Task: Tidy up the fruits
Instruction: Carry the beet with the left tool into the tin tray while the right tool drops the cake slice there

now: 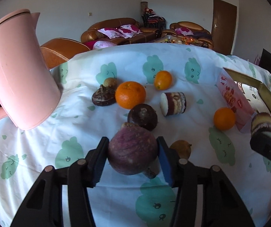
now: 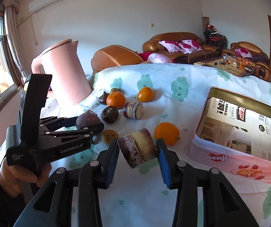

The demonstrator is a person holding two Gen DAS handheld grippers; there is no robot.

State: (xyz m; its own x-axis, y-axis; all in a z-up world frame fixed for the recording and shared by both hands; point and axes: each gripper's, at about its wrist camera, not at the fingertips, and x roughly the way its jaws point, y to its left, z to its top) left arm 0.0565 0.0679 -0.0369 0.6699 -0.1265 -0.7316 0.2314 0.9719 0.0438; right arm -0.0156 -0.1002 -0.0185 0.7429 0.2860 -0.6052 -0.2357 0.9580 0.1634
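The open tin box (image 2: 237, 132), the largest thing bearing on the coming move, lies to the right of both hand-held grippers, on the right side of the worktop (image 2: 173, 198), which is draped in a white cloth printed with green shapes. Its long axis is judged to run from near-left to far-right, and printed paper is seen inside it. The right hand-held gripper (image 2: 137, 148) is the nearer of the two to the box; it is pinched on a cut sugarcane piece (image 2: 137, 147), held above the cloth with its axis lying roughly across the jaws. The left hand-held gripper (image 1: 132, 154) is farther left and is clamped on a purple round fruit (image 1: 132, 151), also lifted off the cloth.

A pink kettle (image 2: 65, 73) is seen at the far left. One box and one kettle are counted.

Of the fruits, three oranges are counted: a large one (image 1: 130, 94) at centre, one far (image 1: 163, 80) and one (image 1: 224, 118) just beside the box. Two sugarcane pieces are counted, the second (image 1: 173, 104) lying on the cloth. Two dark round fruits (image 1: 142, 116) (image 1: 103, 96) remain, plus two small brownish ones (image 1: 181, 148) (image 1: 110, 82).
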